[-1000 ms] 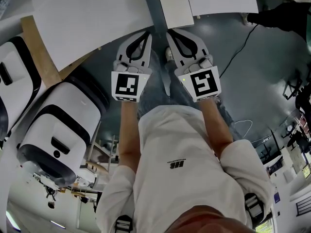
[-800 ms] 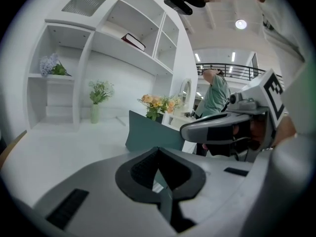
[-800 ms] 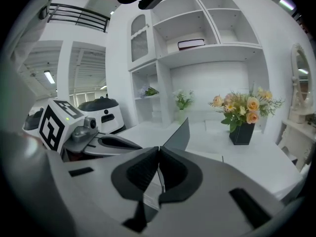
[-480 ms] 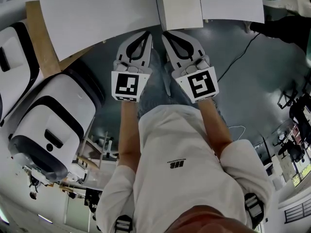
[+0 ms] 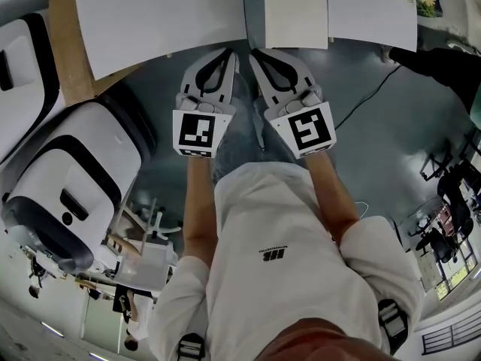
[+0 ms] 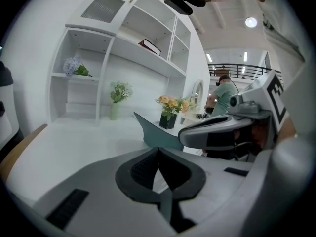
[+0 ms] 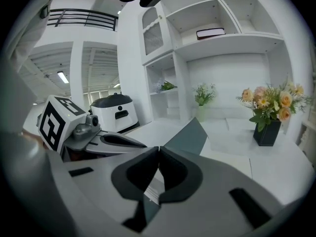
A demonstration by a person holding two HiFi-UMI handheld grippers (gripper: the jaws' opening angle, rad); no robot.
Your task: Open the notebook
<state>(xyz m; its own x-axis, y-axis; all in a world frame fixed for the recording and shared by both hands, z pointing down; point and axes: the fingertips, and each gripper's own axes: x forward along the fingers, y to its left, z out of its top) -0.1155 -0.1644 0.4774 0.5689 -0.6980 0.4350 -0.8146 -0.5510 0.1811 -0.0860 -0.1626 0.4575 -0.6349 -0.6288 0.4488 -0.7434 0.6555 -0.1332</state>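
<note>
A cream rectangular notebook lies shut at the front edge of the white table, with a grey-teal wedge along its left side. That wedge also shows just beyond my jaws in both gripper views. My left gripper and right gripper hang side by side over the floor, their tips at the table's edge just short of the notebook. In the left gripper view my left gripper has its jaws together with nothing between them. My right gripper is shut and empty too.
Two white-and-black machines stand on the floor at left beside a wooden board. A flower vase sits on the table at right. White shelves with a book rise behind. A cable runs over the floor.
In the head view the table, notebook and machines have slid to the right and nearer. Both grippers stay side by side in the same pose, still shut.
</note>
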